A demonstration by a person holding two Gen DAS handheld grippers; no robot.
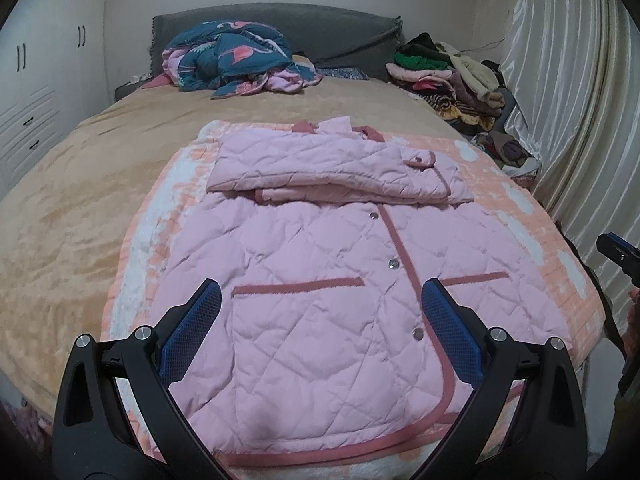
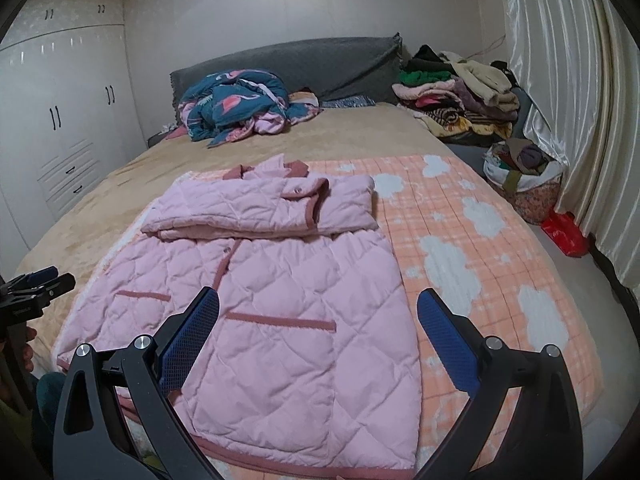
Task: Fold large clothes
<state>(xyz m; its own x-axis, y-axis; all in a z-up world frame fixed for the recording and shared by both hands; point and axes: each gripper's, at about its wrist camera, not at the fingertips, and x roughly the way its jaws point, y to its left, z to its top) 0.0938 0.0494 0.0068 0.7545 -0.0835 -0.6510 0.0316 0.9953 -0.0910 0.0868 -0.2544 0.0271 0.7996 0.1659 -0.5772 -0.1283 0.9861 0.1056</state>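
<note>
Your left hand-held gripper (image 1: 320,320) hangs over the near hem of the pink quilted jacket (image 1: 320,280), jaws spread wide and gripping nothing; your right hand-held gripper (image 2: 318,322) is likewise wide open and empty above the jacket's right side. The jacket lies flat on the peach cloud-print blanket (image 2: 460,240) on the bed (image 1: 80,200), its sleeves folded across the chest. Beyond it, a teal flamingo quilt (image 1: 232,60) lies bunched before the grey headboard (image 1: 320,28).

Pink quilted jacket (image 1: 320,280), rose trim
</note>
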